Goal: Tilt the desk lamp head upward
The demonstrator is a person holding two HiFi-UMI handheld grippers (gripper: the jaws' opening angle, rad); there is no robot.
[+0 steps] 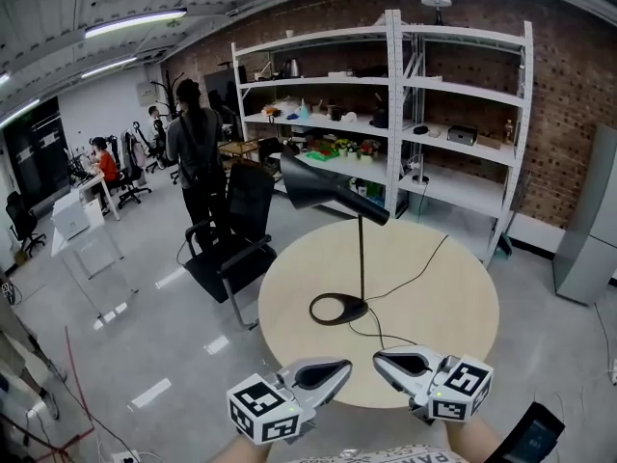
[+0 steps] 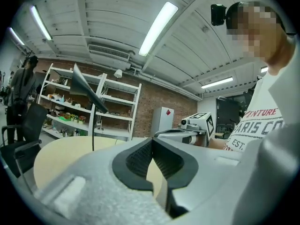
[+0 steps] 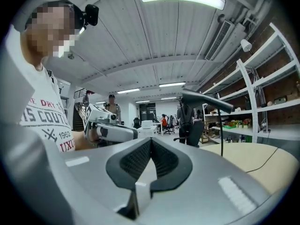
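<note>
Left claw (image 1: 339, 367) and right claw (image 1: 383, 358) are pressed together, empty. Nudging the head of the lamp (image 1: 323, 189) unbraced could topple it off the tabletop (image 1: 443, 297).

left tongs (image 1: 341, 364) and right tongs (image 1: 379, 357) were pale grey shells with black ribbed pads (image 2: 138, 161), each bearing a white cube (image 1: 262, 408) of black square markers. the person wore a white printed t-shirt (image 3: 44, 116).

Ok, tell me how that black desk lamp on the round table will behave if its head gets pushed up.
Probably top-heavy: the black desk lamp carries a wide cone shade on a thin stem over an open ring base, so it may tip or slide. Its loose black cord could drag.
</note>
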